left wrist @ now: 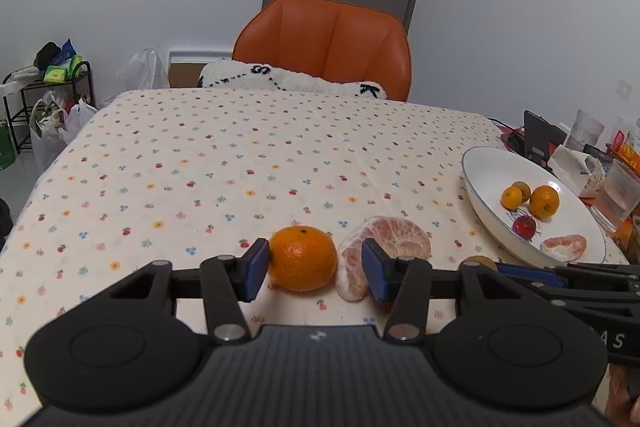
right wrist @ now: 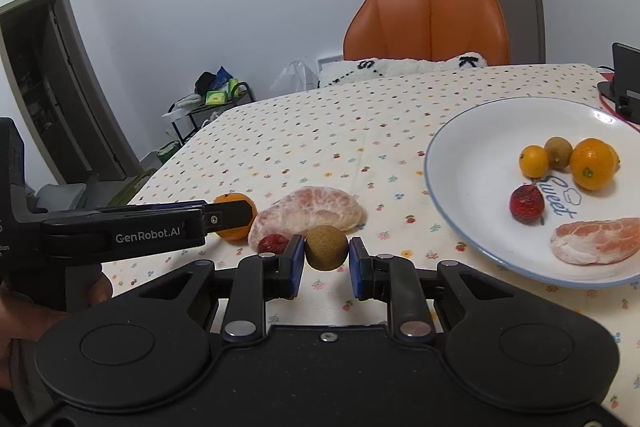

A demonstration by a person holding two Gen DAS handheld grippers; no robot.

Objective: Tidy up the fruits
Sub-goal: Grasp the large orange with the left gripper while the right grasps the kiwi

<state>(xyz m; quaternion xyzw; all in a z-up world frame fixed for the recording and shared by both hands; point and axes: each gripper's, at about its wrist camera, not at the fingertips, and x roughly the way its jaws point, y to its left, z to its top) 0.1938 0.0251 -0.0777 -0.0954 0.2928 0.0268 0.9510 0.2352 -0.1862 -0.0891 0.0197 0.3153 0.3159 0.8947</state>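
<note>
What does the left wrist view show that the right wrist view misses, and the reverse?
Only the left wrist view: the clear cups beyond the plate. Only the right wrist view: a small red fruit beside the pomelo segment, and the open right gripper around a brown fruit. Both show: the orange, the pomelo segment, the open left gripper and the plate.

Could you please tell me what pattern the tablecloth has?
The tablecloth is cream with small scattered flowers and cherries, clearest in the left wrist view.
</note>
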